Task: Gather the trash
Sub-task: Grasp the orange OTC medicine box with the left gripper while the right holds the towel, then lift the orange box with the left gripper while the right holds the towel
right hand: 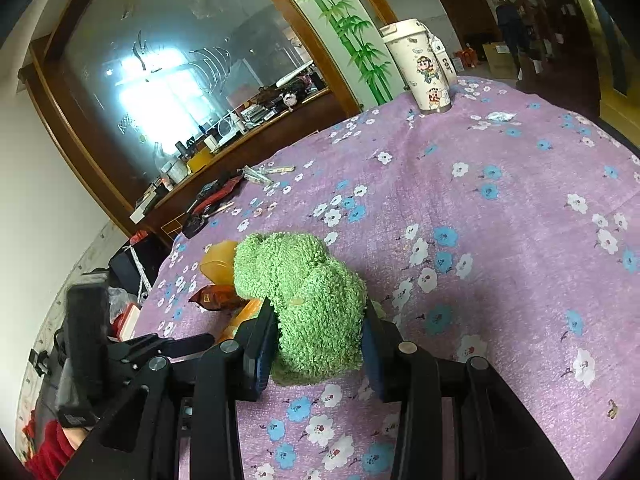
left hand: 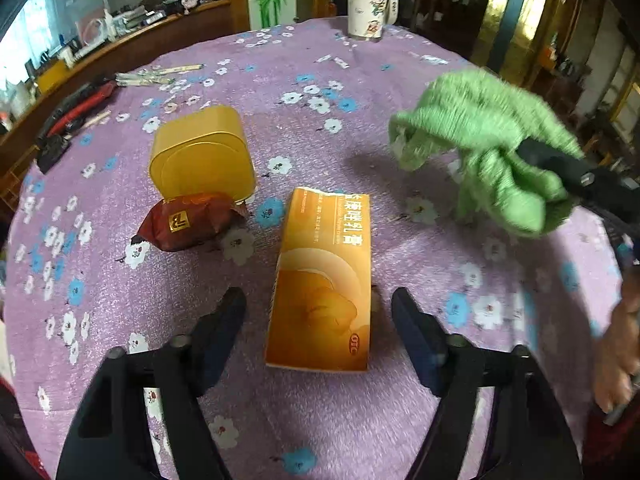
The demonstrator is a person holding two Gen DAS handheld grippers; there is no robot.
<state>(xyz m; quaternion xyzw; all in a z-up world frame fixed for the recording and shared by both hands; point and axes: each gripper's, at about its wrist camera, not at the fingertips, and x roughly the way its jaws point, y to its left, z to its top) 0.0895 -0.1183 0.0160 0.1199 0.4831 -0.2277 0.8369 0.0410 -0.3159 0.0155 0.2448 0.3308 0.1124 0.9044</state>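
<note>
An orange carton point(left hand: 322, 280) lies flat on the purple flowered tablecloth point(left hand: 400, 240). My left gripper point(left hand: 318, 312) is open, one finger on each side of the carton's near half. A dark red snack wrapper point(left hand: 190, 222) lies left of the carton, in front of a yellow tin point(left hand: 202, 152). My right gripper point(right hand: 320, 344) is shut on a green towel point(right hand: 308, 300) and holds it above the table; the towel also shows at the right of the left wrist view point(left hand: 488, 148). The carton point(right hand: 244, 314), wrapper point(right hand: 218, 298) and tin point(right hand: 218, 262) peek out behind the towel.
A white lidded cup point(left hand: 370, 0) stands at the table's far edge, also in the right wrist view point(right hand: 420, 68). Red-handled tools point(left hand: 76, 112) and wrapped chopsticks point(left hand: 160, 76) lie at the far left. Small paper scraps point(left hand: 334, 60) lie near the cup. A wooden counter point(left hand: 100, 56) runs behind.
</note>
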